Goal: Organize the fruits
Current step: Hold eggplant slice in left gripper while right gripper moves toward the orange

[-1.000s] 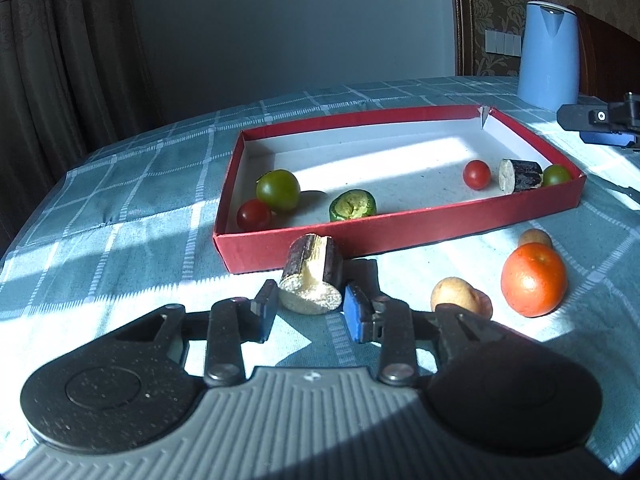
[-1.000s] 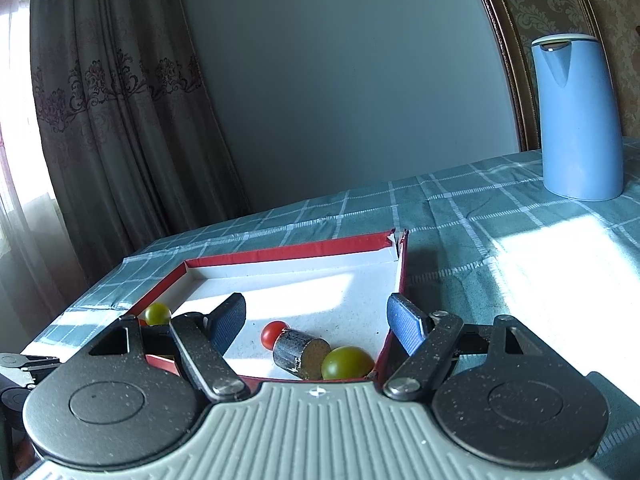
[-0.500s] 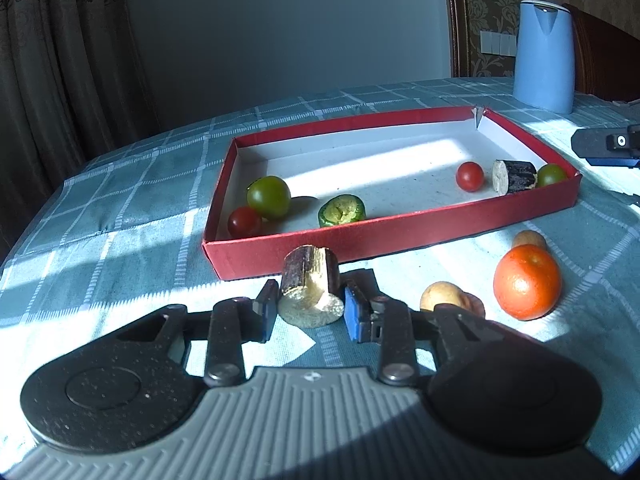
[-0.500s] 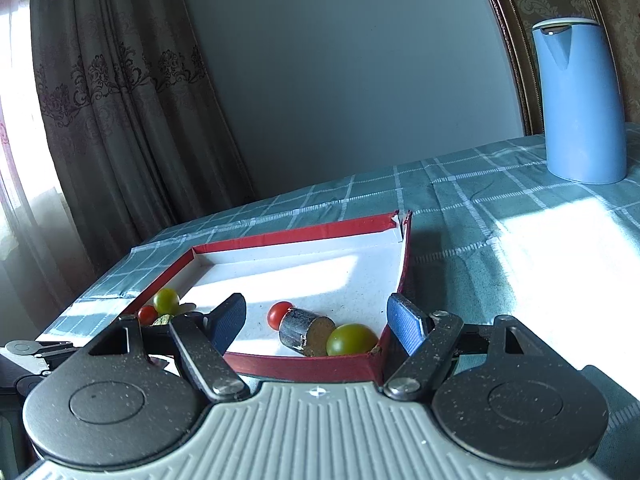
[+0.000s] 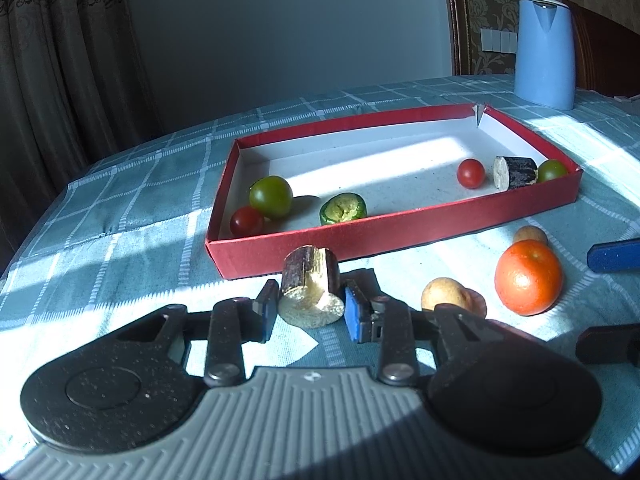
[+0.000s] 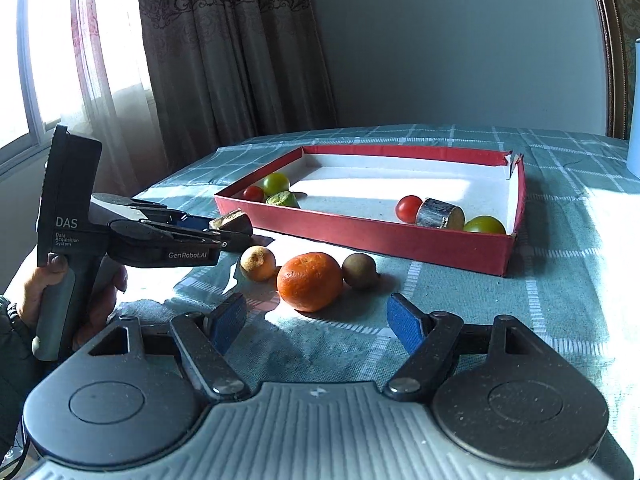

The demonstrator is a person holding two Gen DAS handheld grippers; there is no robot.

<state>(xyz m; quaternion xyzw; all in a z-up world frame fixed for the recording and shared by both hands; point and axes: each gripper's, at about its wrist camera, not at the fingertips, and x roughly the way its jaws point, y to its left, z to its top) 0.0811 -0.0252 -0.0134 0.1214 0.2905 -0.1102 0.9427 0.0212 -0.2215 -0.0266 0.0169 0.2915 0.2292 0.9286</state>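
Observation:
A short sugarcane piece (image 5: 311, 296) with purple skin and a pale cut end sits between the pads of my left gripper (image 5: 310, 314), which is shut on it just in front of the red box (image 5: 400, 234). The right wrist view shows that same piece (image 6: 231, 218) at the left gripper's (image 6: 236, 229) tips. My right gripper (image 6: 316, 324) stands open and empty, low over the cloth, an orange (image 6: 310, 282) just ahead of it. A pale round fruit (image 6: 258, 258) and a brown one (image 6: 359, 271) flank the orange. The box (image 6: 360, 236) holds tomatoes, a green slice and another cane piece.
A blue kettle (image 5: 544, 52) stands behind the box at the far right. A person's hand (image 6: 44, 280) grips the left tool's handle at the left edge. Curtains hang beyond the table's left side. Checked cloth covers the table.
My right gripper swung from over the box's corner down to the cloth in front of the orange. The left gripper's pads closed a little onto the cane piece and stayed put.

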